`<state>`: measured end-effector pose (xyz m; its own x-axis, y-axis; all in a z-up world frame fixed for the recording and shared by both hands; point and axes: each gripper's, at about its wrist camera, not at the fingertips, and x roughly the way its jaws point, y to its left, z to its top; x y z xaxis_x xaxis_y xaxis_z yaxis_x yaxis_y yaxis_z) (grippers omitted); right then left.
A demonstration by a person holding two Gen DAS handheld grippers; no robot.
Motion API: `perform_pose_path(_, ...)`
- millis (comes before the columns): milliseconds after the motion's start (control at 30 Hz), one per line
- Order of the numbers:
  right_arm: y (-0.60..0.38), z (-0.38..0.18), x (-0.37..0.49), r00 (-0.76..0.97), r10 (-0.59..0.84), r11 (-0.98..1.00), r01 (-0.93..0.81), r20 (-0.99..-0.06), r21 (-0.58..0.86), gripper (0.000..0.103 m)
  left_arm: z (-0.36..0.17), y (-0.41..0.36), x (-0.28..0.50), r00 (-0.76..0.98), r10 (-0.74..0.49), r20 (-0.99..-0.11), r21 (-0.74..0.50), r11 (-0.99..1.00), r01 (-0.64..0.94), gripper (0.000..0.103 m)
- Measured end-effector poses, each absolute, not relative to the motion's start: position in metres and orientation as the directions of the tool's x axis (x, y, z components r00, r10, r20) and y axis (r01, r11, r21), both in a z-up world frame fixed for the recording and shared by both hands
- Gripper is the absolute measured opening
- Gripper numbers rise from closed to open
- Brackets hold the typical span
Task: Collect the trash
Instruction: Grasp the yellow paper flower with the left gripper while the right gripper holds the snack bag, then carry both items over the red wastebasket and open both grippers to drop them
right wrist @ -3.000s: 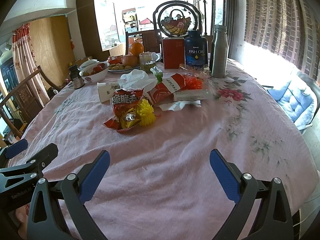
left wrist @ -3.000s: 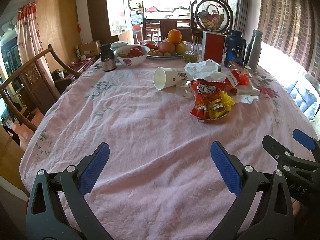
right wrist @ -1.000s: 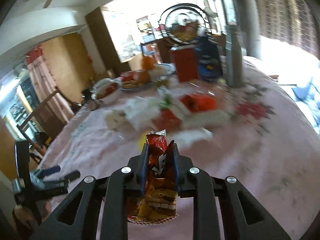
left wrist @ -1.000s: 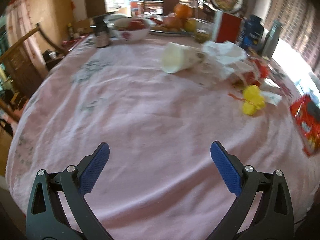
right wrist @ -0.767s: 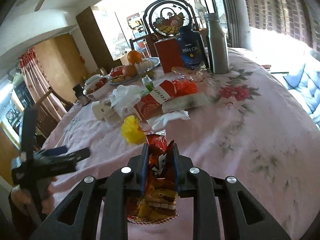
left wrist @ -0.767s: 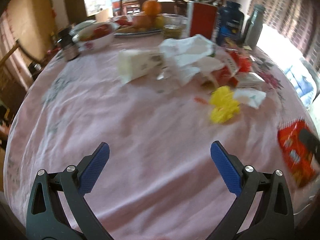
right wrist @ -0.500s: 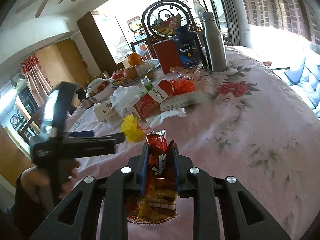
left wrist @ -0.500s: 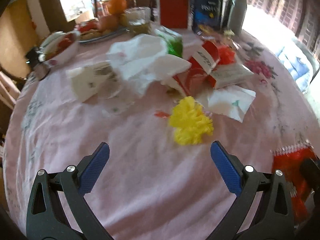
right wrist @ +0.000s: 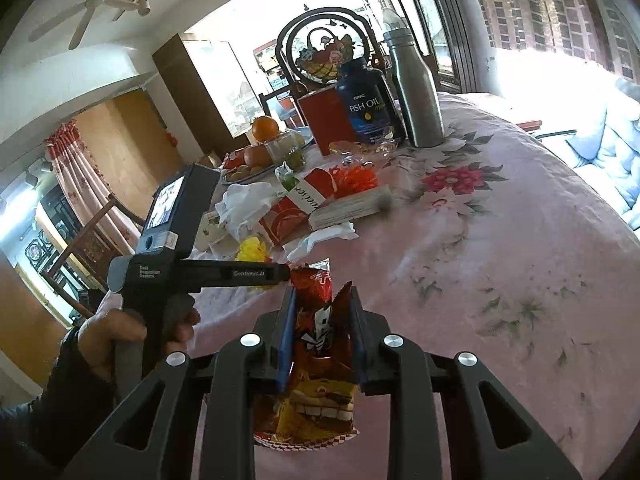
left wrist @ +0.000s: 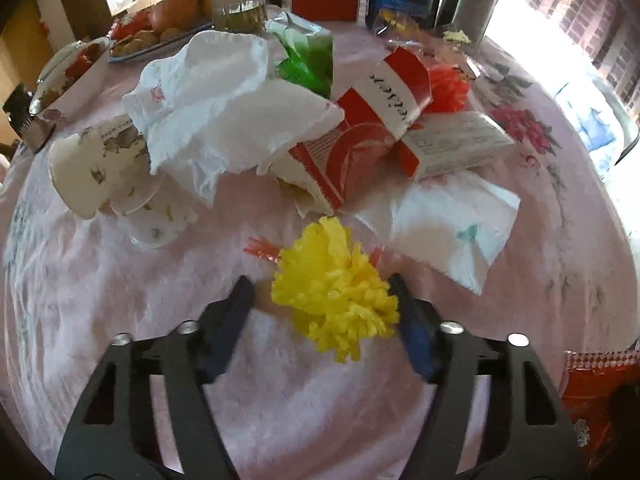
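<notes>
A yellow shredded-paper ball (left wrist: 336, 292) lies on the pink tablecloth (left wrist: 120, 288) between the blue pads of my left gripper (left wrist: 320, 284). The jaws are closing: the right pad touches the ball, the left pad stands a little off it. My right gripper (right wrist: 322, 292) pinches a red snack bag (right wrist: 320, 360) that hangs below its pads; its jaws are opening slightly. Behind the ball lie a white tissue (left wrist: 216, 108), a tipped paper cup (left wrist: 88, 172), a red carton (left wrist: 360, 152) and a white napkin (left wrist: 452, 220).
A green wrapper (left wrist: 308, 60), orange shreds (left wrist: 448, 88) and a flat box (left wrist: 456, 144) lie in the pile. Farther back stand a fish oil bottle (right wrist: 368, 108), a steel bottle (right wrist: 416, 92), a red box (right wrist: 324, 120), a glass (left wrist: 238, 4) and a fruit plate (left wrist: 160, 36). A hand (right wrist: 112, 340) holds the left gripper.
My left gripper swung right across the table, dropped over the yellow ball, and its jaws narrowed around it. The right gripper stayed nearly still with the snack bag.
</notes>
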<state>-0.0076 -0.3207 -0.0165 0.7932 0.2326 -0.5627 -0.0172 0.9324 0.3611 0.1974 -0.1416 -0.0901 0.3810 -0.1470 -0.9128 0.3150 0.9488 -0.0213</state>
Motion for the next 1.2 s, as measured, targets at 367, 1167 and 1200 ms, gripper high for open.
perform_pose_path(367,-0.296,-0.006,-0.016,0.790,0.249,0.939,-0.055,-0.560,0.340,0.026,-0.046,-0.081,0.138,0.544,-0.186,-0.818,0.004,0.944,0.330,0.033)
perform_pose_path(1167,-0.055,0.034,-0.026,0.577,0.596,0.796,-0.517,-0.558,0.316,0.024,-0.020,0.214,-0.070,0.733,0.089,-0.674,-0.045,0.986,-0.161,0.033)
perform_pose_path(1200,-0.036,0.035,-0.025,0.540,0.631,0.765,-0.555,-0.557,0.328,0.024,-0.020,0.227,-0.078,0.731,0.112,-0.673,-0.045,0.980,-0.192,0.033)
